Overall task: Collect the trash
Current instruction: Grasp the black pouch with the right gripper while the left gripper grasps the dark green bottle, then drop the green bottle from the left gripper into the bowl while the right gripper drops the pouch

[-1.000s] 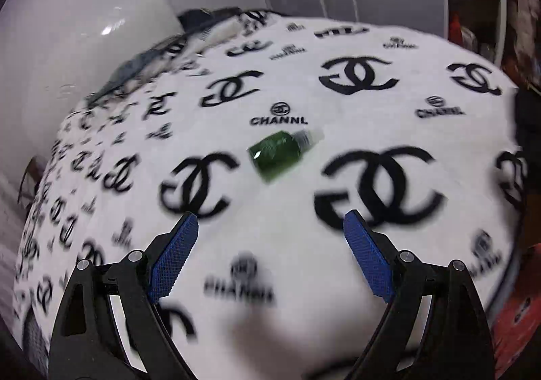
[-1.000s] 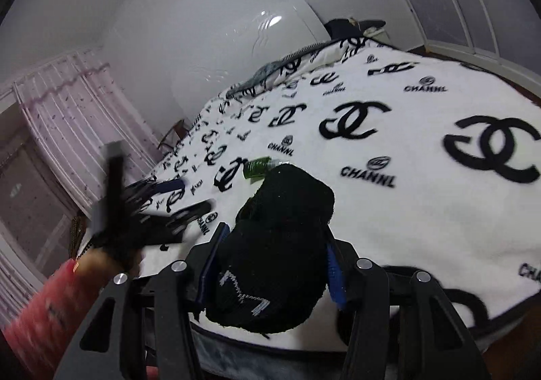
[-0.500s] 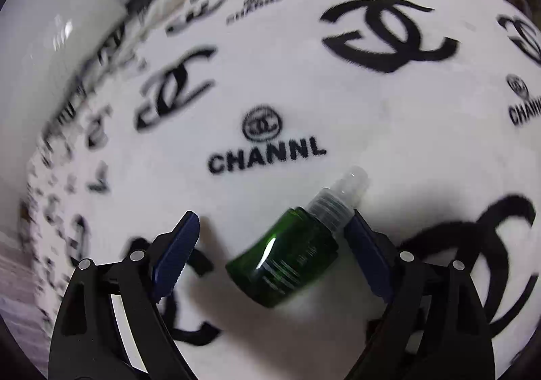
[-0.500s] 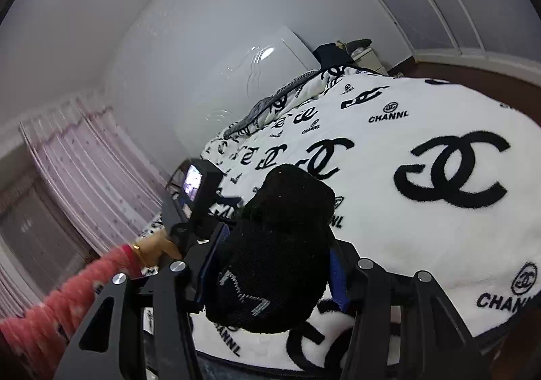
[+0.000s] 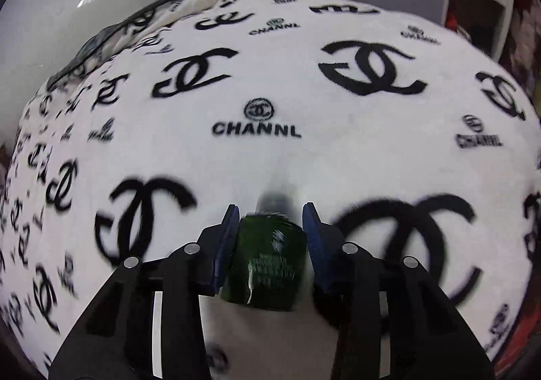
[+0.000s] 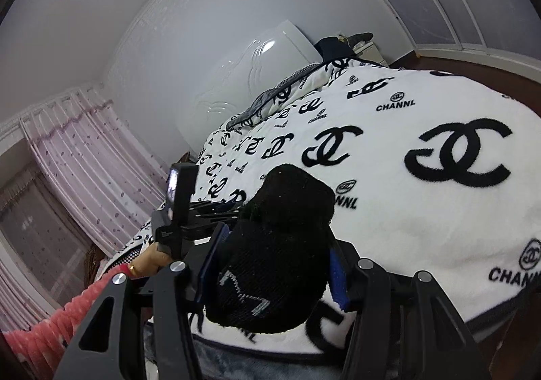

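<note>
White fleece printed with black logos covers the bed [image 5: 338, 150], which stands against a glossy white headboard [image 6: 243, 75] near pink curtains [image 6: 84, 156]. Over the blanket, the left tongs [image 5: 270, 214] are clamped on a green bottle [image 5: 265, 265], its blurred cap pointing away. The right tongs [image 6: 274, 244] grip a black knitted sock [image 6: 280, 238] above the bed's near edge.
</note>
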`<move>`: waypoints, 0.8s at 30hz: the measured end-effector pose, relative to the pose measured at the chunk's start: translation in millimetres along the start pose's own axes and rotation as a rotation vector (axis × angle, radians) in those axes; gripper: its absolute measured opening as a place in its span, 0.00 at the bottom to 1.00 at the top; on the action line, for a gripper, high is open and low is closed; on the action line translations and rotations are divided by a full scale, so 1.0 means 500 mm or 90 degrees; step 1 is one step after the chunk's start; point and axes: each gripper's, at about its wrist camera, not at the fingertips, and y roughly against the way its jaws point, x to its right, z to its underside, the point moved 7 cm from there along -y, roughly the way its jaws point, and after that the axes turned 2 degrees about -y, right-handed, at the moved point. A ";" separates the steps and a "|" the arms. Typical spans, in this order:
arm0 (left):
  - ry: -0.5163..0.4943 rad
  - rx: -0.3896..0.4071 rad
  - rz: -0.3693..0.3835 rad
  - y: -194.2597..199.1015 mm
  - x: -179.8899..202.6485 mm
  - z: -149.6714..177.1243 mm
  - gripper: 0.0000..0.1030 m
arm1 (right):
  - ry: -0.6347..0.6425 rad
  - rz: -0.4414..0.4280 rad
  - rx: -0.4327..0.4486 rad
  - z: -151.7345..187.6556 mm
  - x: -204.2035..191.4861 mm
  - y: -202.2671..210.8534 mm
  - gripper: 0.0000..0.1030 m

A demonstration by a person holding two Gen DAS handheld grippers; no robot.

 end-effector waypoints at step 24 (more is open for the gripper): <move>0.176 0.083 0.086 0.381 0.221 0.462 0.37 | 0.174 -0.033 -0.208 0.331 -0.226 0.055 0.51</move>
